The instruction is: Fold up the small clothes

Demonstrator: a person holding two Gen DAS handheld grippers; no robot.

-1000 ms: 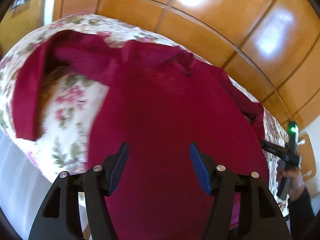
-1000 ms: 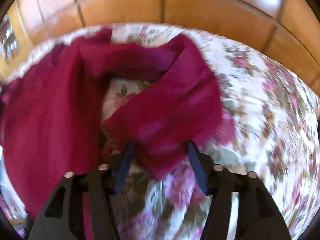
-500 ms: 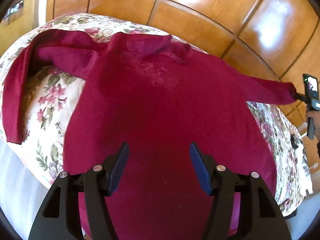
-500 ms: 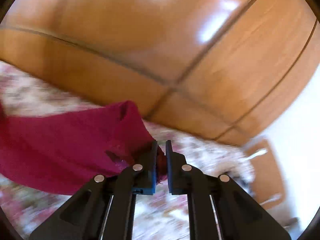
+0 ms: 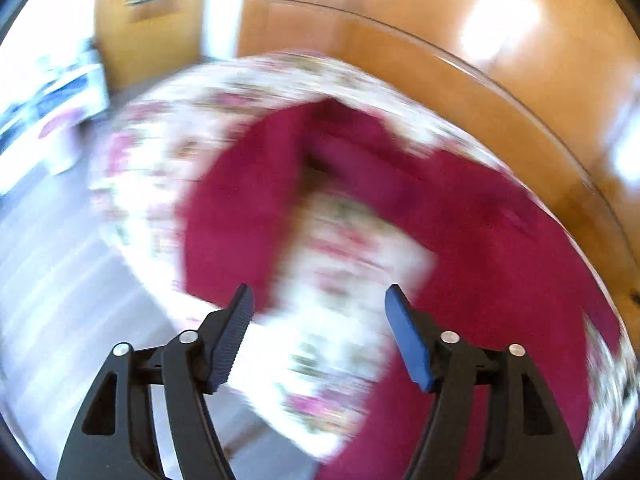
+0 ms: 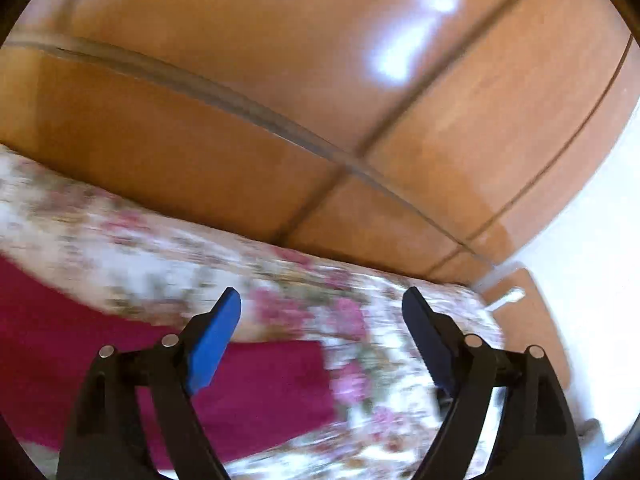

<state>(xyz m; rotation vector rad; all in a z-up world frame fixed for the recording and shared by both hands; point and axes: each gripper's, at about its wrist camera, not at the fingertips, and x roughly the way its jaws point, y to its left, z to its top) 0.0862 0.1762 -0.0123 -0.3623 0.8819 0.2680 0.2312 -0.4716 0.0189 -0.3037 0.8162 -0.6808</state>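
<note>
Crimson garment sprawls across the floral-covered bed beneath glossy wooden wardrobe panels, one sleeve bent back on your left and the other sleeve lying flat near the bed's far end. Your left tongs hover spread over bare bedspread between sleeve and body, jaws just widened, gripping nothing. Your right tongs have just sprung apart, empty, above the cuff.
</note>
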